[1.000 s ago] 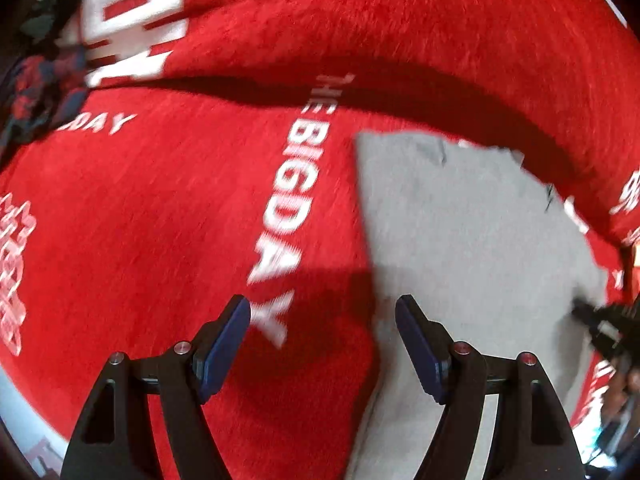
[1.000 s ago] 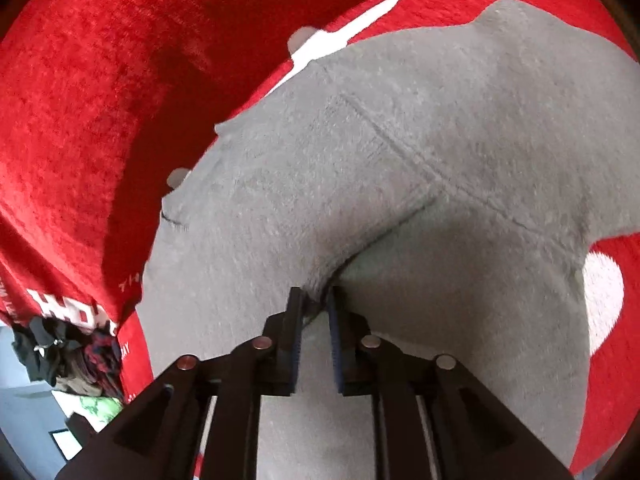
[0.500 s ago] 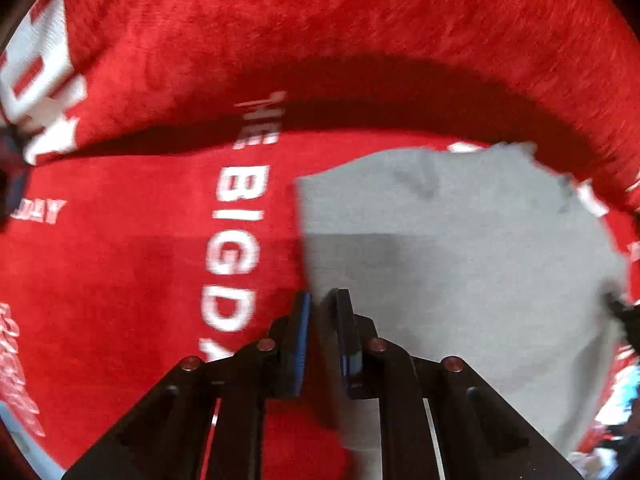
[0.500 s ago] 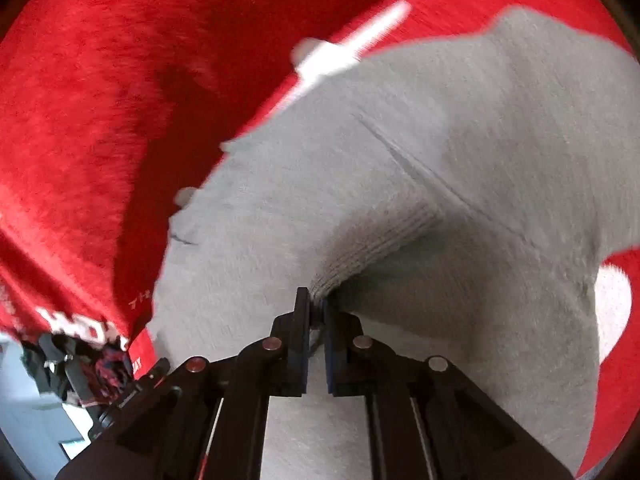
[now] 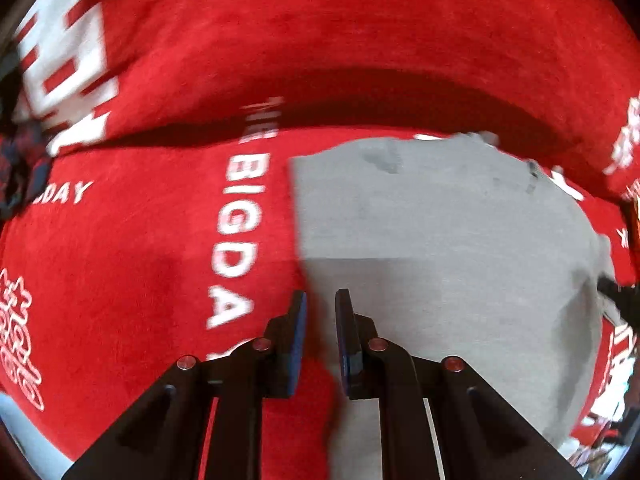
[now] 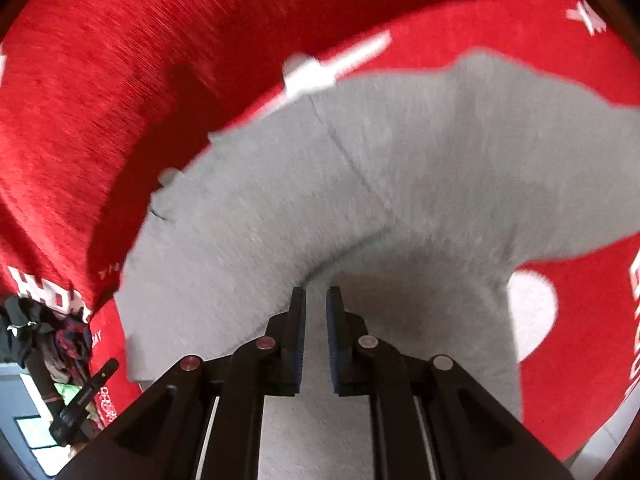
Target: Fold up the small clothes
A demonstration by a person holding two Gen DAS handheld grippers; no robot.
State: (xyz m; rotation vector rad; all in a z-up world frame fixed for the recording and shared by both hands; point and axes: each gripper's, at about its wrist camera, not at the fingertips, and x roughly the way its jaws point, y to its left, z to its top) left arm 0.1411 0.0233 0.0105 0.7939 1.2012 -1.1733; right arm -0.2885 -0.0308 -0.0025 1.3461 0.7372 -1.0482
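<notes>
A small grey garment (image 6: 400, 184) lies spread on a red blanket (image 5: 120, 264) printed with white lettering, one seam running diagonally across it and its ribbed edge lifted into a fold right at the right gripper (image 6: 316, 300), whose jaws, opening slightly, pinch that edge and point steeply down. The left gripper (image 5: 320, 304) also points steeply down, its jaws nearly closed over the garment's left edge, apparently nipping it. A dark heap of clothes (image 6: 44, 332) sits far left of the right gripper.
</notes>
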